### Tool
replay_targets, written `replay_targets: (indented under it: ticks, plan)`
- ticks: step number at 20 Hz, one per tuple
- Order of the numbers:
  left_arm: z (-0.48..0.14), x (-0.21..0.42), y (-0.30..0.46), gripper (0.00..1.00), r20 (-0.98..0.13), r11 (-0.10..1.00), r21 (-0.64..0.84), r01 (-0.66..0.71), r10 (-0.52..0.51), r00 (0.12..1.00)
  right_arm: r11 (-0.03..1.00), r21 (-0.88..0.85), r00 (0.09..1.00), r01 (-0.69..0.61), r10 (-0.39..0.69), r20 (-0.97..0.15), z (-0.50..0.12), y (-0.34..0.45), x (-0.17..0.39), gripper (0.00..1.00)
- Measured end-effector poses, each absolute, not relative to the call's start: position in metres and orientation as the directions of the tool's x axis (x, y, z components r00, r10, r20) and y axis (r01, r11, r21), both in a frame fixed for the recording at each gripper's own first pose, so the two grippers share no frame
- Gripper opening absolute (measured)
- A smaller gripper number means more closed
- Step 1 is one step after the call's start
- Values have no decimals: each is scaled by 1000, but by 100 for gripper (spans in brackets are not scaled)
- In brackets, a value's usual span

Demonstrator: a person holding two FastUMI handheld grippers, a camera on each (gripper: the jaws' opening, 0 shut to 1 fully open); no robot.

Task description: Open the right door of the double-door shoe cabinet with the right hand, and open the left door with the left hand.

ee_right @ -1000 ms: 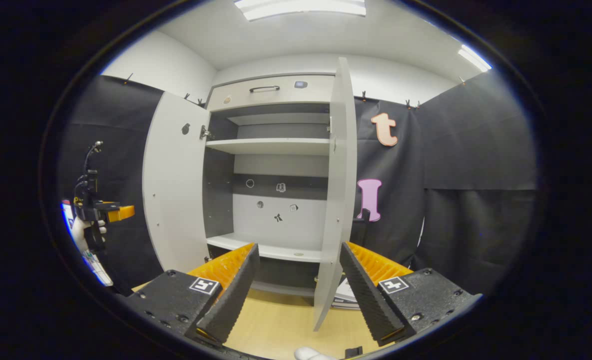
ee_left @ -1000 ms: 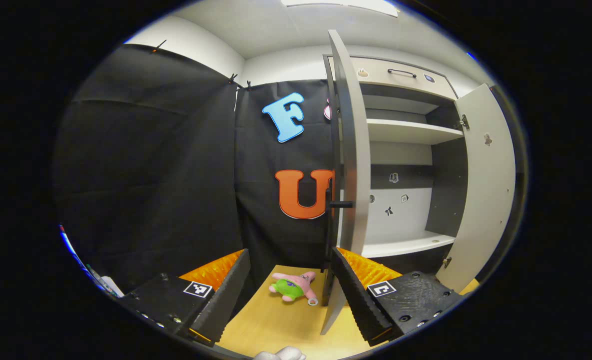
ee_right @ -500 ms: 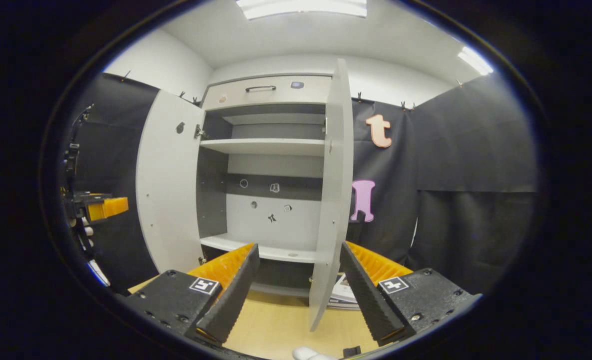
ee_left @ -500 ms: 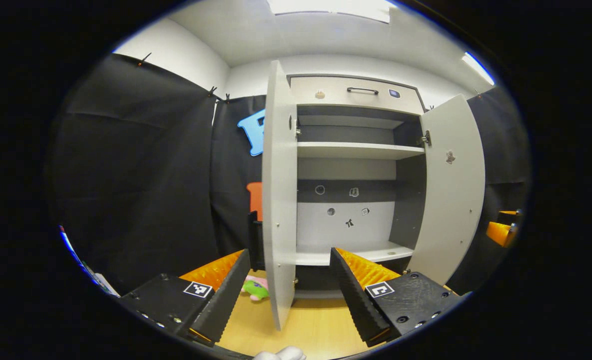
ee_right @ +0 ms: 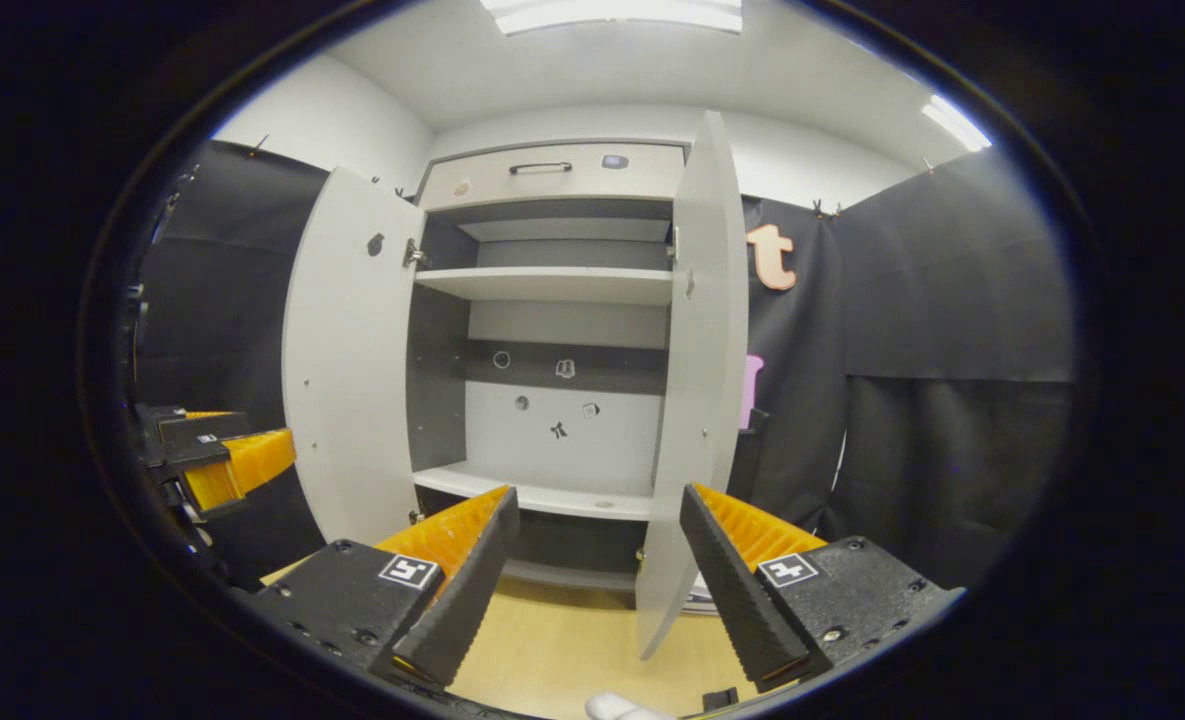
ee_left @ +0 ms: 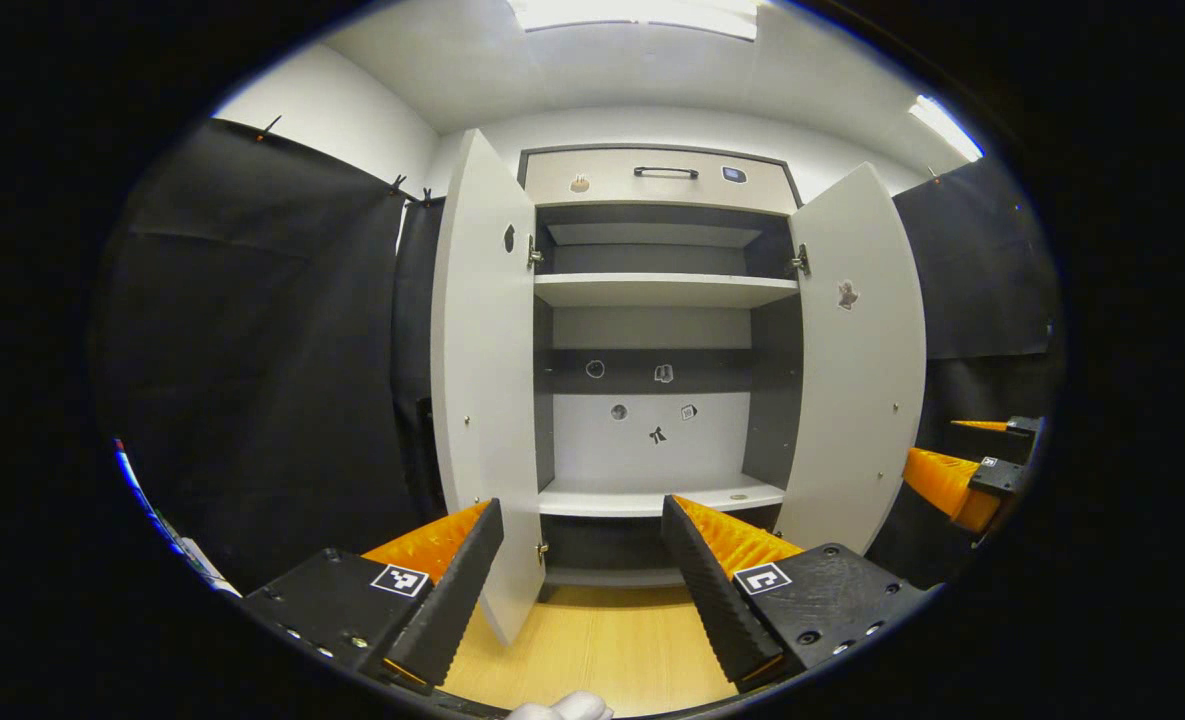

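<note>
Black cloth lined the booth behind a tall pale-grey double-door shoe cabinet (ee_left: 652,300), which filled the middle of the left gripper view and stood on a light wooden floor (ee_left: 602,650). Both doors were swung wide. The left door (ee_left: 482,380) hung left of centre in that frame and the right door (ee_left: 857,360) right of centre, each showing its inner face. In the right gripper view the right door (ee_right: 697,380) appeared nearly edge-on at the centre. White shelves (ee_left: 662,290) crossed the upper and lower parts of the dark interior, which looked bare apart from a few small stickers on the back panel. A drawer with a dark bar handle (ee_left: 666,172) sat along the top.

The left gripper (ee_left: 582,580) sat at the bottom of its view with its jaws spread wide, holding nothing. The right gripper (ee_right: 597,585) was likewise spread wide and empty, well short of the cabinet; it also showed at the right edge of the left gripper view (ee_left: 962,470).

The doors were probably light, stiff board on side hinges, swinging freely with little force. Their handles seemed to sit on the outer faces, hidden here, so the free vertical edge was the likeliest place to take hold. The task looked essentially finished.
</note>
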State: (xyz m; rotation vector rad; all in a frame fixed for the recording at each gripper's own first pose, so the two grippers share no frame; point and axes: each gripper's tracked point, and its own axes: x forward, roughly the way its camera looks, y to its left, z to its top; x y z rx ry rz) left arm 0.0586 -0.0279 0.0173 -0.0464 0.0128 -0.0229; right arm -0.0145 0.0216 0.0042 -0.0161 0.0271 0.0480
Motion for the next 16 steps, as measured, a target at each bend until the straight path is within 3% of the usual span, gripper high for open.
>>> replay_targets:
  ticks: [16]
  plan:
    - [12,65,-30,96,-2,998,0,59,-59,998,1000,14,1000,-5,5,-19,1,30,-6,97]
